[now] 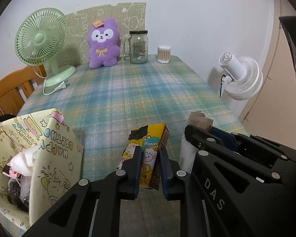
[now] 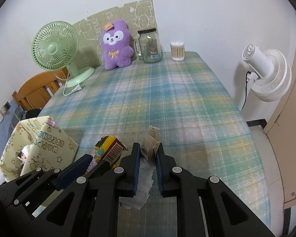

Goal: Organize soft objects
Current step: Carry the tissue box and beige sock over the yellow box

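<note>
Gripping a yellow cartoon-print tissue pack (image 1: 148,156), the left gripper (image 1: 150,158) is clamped at lower centre of its view. Right gripper (image 2: 148,156) pinches a beige folded paper pack (image 2: 151,144), lower centre. Only the right view shows the pack's barcode; yellow birthday-print bag (image 1: 49,150) sits lower left.

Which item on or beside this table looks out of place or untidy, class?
The green fan's plug lies loose on the plaid tablecloth, unplugged. The birthday gift bag at the near left corner gapes open, its contents bulging out.
</note>
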Demonstrator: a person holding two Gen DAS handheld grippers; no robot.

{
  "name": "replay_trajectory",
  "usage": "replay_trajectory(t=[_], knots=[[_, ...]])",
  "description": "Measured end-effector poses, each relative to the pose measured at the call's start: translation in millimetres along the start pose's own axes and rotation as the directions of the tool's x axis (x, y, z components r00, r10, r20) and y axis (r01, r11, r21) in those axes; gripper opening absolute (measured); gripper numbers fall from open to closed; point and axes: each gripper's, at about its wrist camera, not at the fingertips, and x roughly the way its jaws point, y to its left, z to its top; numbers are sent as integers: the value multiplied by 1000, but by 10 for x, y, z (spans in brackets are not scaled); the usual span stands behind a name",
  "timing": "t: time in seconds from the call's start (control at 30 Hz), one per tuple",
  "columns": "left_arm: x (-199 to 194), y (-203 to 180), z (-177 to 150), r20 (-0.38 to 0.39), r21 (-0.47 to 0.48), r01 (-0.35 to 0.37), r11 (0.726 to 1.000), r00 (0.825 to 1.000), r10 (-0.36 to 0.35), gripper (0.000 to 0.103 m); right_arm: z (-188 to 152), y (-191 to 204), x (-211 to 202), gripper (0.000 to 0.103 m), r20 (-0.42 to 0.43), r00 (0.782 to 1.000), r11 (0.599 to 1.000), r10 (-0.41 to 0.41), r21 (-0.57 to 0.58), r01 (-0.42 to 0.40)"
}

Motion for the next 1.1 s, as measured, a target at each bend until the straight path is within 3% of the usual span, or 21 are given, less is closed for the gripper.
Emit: replay_trajectory(t=[1.1], knots=[[-1080, 26, 137, 206, 40, -26, 999, 978, 17, 15, 178, 390, -1072, 18, 200, 979, 998, 29, -62, -17]])
